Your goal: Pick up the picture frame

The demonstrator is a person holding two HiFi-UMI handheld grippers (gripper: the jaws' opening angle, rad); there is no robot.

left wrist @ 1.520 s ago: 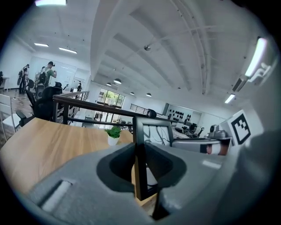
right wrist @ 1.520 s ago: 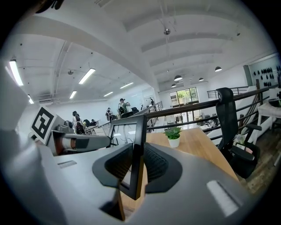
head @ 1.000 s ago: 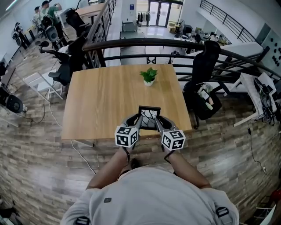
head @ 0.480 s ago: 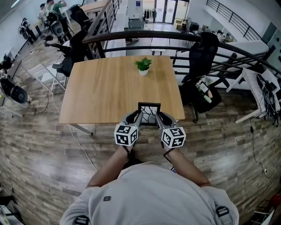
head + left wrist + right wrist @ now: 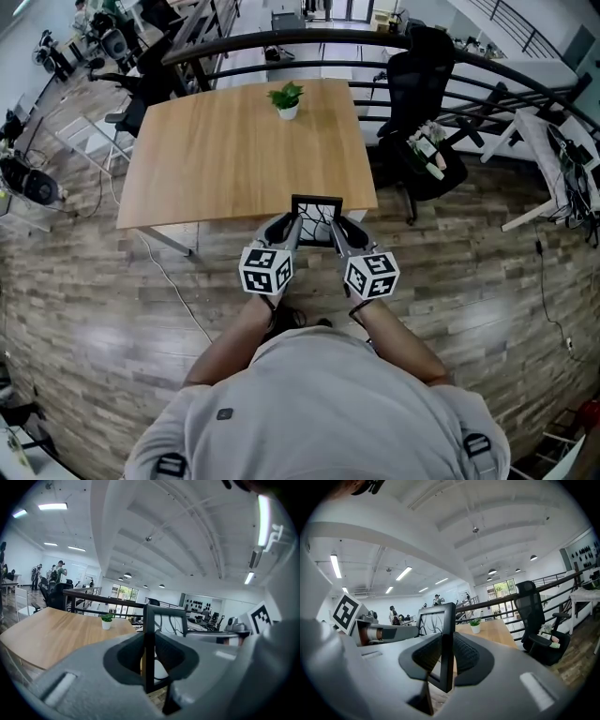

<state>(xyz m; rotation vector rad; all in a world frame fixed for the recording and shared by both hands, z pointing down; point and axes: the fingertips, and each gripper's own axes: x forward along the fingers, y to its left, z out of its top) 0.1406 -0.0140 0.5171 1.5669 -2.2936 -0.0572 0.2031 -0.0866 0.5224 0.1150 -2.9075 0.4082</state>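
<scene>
The left tool [image 5: 289, 228] was clamped on the left upright of the picture frame [image 5: 317, 208], and in the left gripper view its dark ribbed pads [image 5: 129, 656] pressed that black bar from both sides, with the bar standing straight up between them. The frame stood upright and square to the person, held between the two tools, each biting one side edge. A pale picture with dark branching lines showed inside the black border. The right tool [image 5: 341, 229] was closed on the frame's right upright in the same way, and in the right gripper view its pads [image 5: 465, 656] were hard against the bar with no gap to be seen. Both tools sat side by side and close together, with the person's forearms [image 5: 234, 347] running back from them. Ahead of the tools and stretching off to their left lay the wooden worktop [image 5: 216, 150], and the frame sat right at its near edge in the head view; whether its foot touched the wood could not be told from there, though floor planks showed under its lower bar in the gripper views. Well beyond the tools, near the far edge of the worktop, stood a small potted plant [image 5: 286, 97]. Past that ran a dark curved railing [image 5: 281, 37], and ahead to the right of the right tool stood a black office chair [image 5: 417, 84] on the plank floor [image 5: 112, 300].
</scene>
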